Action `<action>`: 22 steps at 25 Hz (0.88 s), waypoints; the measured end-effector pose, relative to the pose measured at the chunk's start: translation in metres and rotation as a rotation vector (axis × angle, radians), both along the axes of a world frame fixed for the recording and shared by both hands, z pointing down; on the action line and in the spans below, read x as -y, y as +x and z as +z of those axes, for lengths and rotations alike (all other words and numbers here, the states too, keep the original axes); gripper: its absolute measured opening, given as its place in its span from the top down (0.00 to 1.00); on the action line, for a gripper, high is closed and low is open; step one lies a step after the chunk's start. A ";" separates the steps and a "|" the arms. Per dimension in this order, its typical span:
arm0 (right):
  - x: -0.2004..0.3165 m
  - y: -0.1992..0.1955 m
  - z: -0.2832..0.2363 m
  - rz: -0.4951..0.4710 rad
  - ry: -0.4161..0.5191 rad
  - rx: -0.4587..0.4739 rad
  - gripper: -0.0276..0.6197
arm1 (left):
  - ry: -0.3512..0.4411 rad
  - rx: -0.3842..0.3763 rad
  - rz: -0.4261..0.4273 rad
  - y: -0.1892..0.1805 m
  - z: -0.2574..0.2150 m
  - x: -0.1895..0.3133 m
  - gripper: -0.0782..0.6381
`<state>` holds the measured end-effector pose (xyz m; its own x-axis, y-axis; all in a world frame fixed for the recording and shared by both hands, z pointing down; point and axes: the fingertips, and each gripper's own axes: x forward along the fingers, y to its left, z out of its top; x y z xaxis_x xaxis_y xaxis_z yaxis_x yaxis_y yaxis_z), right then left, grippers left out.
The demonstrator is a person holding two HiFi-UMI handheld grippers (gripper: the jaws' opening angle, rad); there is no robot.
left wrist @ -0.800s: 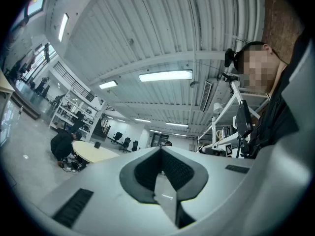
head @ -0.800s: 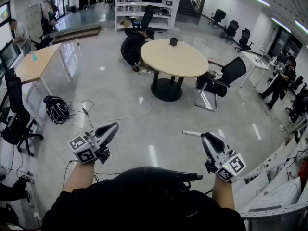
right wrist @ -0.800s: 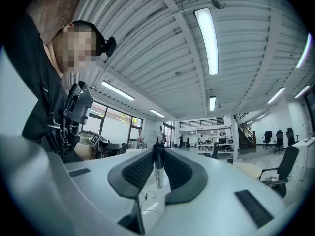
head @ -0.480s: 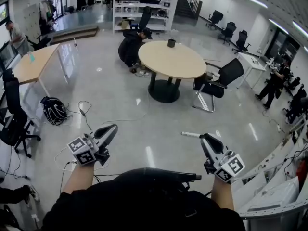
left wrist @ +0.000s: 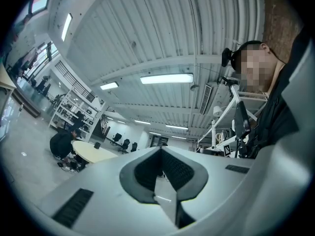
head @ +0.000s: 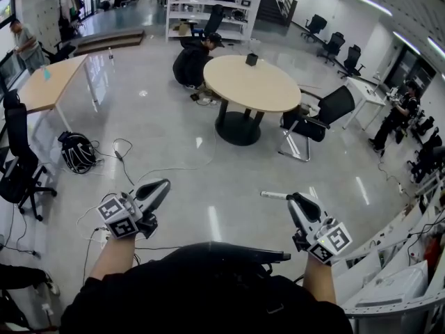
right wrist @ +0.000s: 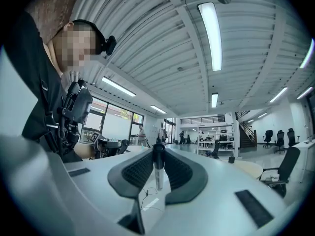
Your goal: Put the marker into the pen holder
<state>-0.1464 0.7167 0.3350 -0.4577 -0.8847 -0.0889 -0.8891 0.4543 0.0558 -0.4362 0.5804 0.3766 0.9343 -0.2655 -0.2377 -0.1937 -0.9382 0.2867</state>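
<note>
A white marker (head: 274,195) with a dark cap sticks out leftwards from my right gripper (head: 295,198), which is shut on it. In the right gripper view the marker (right wrist: 158,168) stands upright between the ribbed pads (right wrist: 139,168). My left gripper (head: 161,185) is held at the same height on the left, shut with nothing in it; its pads (left wrist: 147,168) meet. The small black pen holder (head: 252,60) stands on the far side of a round beige table (head: 254,85), well ahead of both grippers. It also shows as the pen holder (right wrist: 231,159) and the pen holder (left wrist: 96,145).
A person in black (head: 191,61) crouches behind the table. A black office chair (head: 323,113) stands at its right. Cables (head: 125,152) and a dark bag (head: 75,152) lie on the glossy floor to the left. A wooden desk (head: 49,85) is at far left.
Both grippers keep the same pose and the marker stays held. The room has shifted only slightly in the head view.
</note>
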 end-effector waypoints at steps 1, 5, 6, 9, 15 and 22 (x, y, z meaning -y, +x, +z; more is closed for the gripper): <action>0.002 -0.002 0.000 -0.001 -0.001 -0.001 0.84 | -0.002 -0.003 0.000 -0.002 0.000 0.002 0.90; 0.016 -0.016 -0.002 -0.006 0.000 -0.004 0.84 | -0.006 -0.010 -0.001 -0.016 0.001 0.013 0.90; 0.021 -0.021 -0.002 -0.009 0.000 -0.006 0.84 | -0.005 -0.010 -0.004 -0.022 0.001 0.016 0.90; 0.036 -0.038 -0.003 -0.017 -0.001 -0.010 0.84 | 0.000 -0.009 -0.013 -0.041 0.001 0.029 0.90; 0.072 -0.075 -0.005 -0.027 0.003 -0.012 0.84 | 0.003 0.000 -0.028 -0.083 0.004 0.058 0.90; 0.110 -0.105 -0.007 -0.022 -0.007 -0.008 0.84 | -0.005 0.011 -0.018 -0.112 0.011 0.094 0.90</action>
